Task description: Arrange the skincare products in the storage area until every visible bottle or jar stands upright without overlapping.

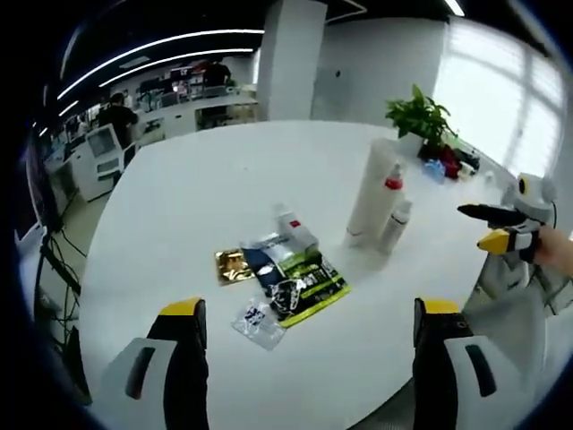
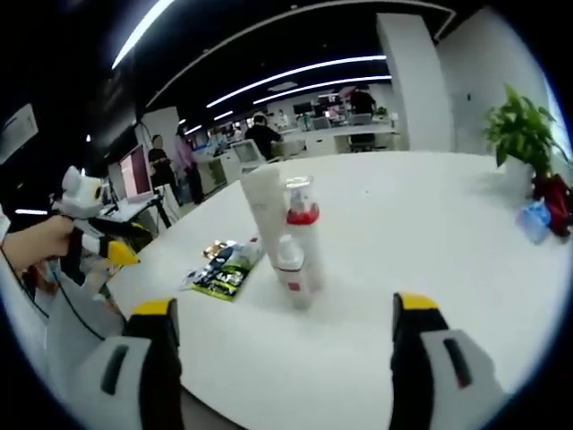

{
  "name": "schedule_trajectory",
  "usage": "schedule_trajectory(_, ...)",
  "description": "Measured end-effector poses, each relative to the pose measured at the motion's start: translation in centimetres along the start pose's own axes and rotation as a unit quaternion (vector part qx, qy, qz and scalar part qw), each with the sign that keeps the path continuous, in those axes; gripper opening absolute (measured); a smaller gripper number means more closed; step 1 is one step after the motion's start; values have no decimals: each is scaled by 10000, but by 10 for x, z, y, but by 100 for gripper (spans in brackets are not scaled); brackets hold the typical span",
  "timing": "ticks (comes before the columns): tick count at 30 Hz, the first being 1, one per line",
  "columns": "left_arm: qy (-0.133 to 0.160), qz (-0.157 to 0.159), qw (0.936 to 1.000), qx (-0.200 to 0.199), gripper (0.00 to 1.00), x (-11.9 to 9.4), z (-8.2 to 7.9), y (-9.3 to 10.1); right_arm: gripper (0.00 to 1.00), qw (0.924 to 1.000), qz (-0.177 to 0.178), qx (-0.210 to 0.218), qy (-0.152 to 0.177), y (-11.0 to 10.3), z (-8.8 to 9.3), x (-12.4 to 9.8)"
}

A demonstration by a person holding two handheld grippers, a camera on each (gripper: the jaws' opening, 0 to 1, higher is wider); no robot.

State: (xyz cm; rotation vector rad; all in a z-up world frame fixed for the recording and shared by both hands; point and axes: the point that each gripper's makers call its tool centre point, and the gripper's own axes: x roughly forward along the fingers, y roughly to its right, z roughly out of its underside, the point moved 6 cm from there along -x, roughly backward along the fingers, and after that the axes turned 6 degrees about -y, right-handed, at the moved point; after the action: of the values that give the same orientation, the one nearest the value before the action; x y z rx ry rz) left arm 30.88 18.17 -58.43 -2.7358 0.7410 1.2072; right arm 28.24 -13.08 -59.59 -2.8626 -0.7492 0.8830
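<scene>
Both grippers hover with jaws spread, holding nothing. Left gripper (image 1: 309, 327): sachet pile (image 1: 285, 279) lies flat on the table (image 1: 206, 188) just ahead between the jaws; the sachets look light, floppy, slick, so pinch an edge. Right gripper (image 2: 279, 333): tall white tube (image 2: 265, 219), red-collar bottle (image 2: 304, 235) and small bottle (image 2: 288, 264) stand upright ahead between the jaws. They're probably rigid, tippy, so grip mid-body. Right gripper view shows the bottles close; left gripper view shows the sachets spread.

White table (image 1: 179, 197) — bare surface lying open on all sides of the items. Three upright bottles (image 1: 380, 202) crowding together, touching; flat sachets (image 1: 282, 273) sprawling just beside them. Potted plant (image 1: 421, 116) standing at the far edge — well apart.
</scene>
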Motion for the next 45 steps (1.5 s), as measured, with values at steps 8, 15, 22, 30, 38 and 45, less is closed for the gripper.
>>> schedule_trajectory(8,-211,40,9997,68,91,26,-12,0,100,9999,97,110,-31,6,8,1)
schedule_trajectory(15,-392,151,9991,77,89,55,-24,3,99,9996,164,195,-85,11,15,2)
schedule_trajectory(22,-623,243,9977,69,84,84,-34,3,99,9993,231,275,-108,15,18,6)
schedule_trajectory(30,-854,194,9962,-6,79,119,-47,-2,99,9988,277,381,-113,17,24,9)
schedule_trajectory(38,-1129,-2,9936,66,70,157,-63,-12,99,9981,352,487,-120,20,29,6)
schedule_trajectory(45,-1450,-63,9894,56,62,184,-69,-20,99,9973,437,574,-138,25,34,4)
